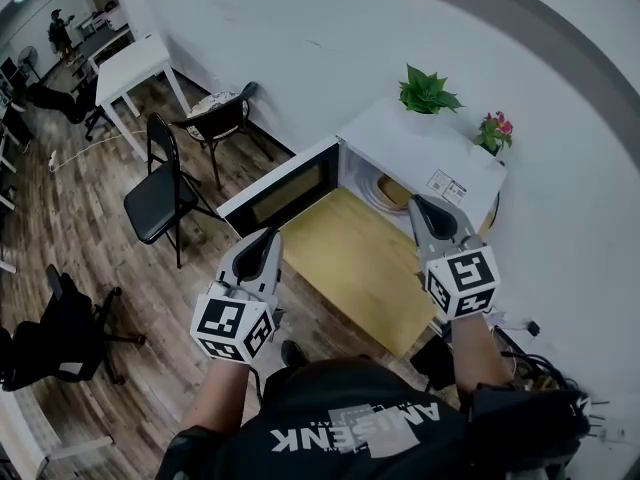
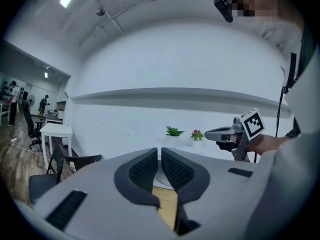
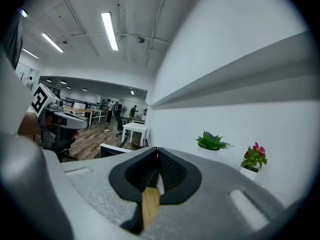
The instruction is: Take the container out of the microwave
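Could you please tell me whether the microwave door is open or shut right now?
Open. The door stands swung away from the microwave, and the exposed cavity shows a round container inside.

Left gripper (image 1: 266, 240): jaws together, nothing between them; held near level; tip short of the microwave (image 1: 420, 148), toward its left side.
Right gripper (image 1: 424, 206): jaws together, nothing between them; near level; tip close to the microwave's open front, right side.
Forearms: both reach toward the microwave, apparently slightly bent; largely hidden.
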{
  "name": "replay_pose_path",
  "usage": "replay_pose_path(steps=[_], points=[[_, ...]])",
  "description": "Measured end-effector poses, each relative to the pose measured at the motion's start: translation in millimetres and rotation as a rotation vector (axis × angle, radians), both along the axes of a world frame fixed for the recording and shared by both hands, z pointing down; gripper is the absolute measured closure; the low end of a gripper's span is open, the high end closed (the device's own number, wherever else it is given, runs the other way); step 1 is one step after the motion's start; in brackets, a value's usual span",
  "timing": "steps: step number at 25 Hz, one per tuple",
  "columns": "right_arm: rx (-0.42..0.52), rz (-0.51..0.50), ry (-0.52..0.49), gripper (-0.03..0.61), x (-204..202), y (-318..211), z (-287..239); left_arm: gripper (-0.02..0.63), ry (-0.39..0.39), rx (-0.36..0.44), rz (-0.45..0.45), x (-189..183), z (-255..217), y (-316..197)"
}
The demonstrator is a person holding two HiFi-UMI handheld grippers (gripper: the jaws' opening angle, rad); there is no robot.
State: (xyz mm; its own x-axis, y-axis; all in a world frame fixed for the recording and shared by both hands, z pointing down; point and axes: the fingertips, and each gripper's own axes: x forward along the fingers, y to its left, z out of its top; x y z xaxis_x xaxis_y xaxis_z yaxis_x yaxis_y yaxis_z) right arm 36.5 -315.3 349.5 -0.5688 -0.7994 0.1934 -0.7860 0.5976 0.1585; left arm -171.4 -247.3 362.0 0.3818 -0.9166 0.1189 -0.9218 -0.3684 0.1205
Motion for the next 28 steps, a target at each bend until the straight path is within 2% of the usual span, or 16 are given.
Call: replay_pose_path(steps=[5,11,16,21,25,28], points=[[-0.021,-0.027,0.028,0.554,-40,3,12,0.568,0.032,0.005,0.067,-23,6,-14],[-0.051,-0.055,0.057,0.54,-88,11,33,0.506,0.014,-0.013,0.122,-51,17,-22],[-0.088,-0.079,0.1,0.488,-118,21,57,0.505,0.03,-0.032,0.168,-67,29,-24],[-0.157,-0.148,0.129,0.454,-143,30,87,0.494,0.028,-0.047,0.162,-76,40,-29],[-0.211,-0.234,0.148,0.41,-165,34,109,0.489,0.062,-0.051,0.132,-80,39,-36],[-0.24,-0.255,0.169,0.382,-165,25,127,0.485,0.023,-0.061,0.123,-74,43,-35]])
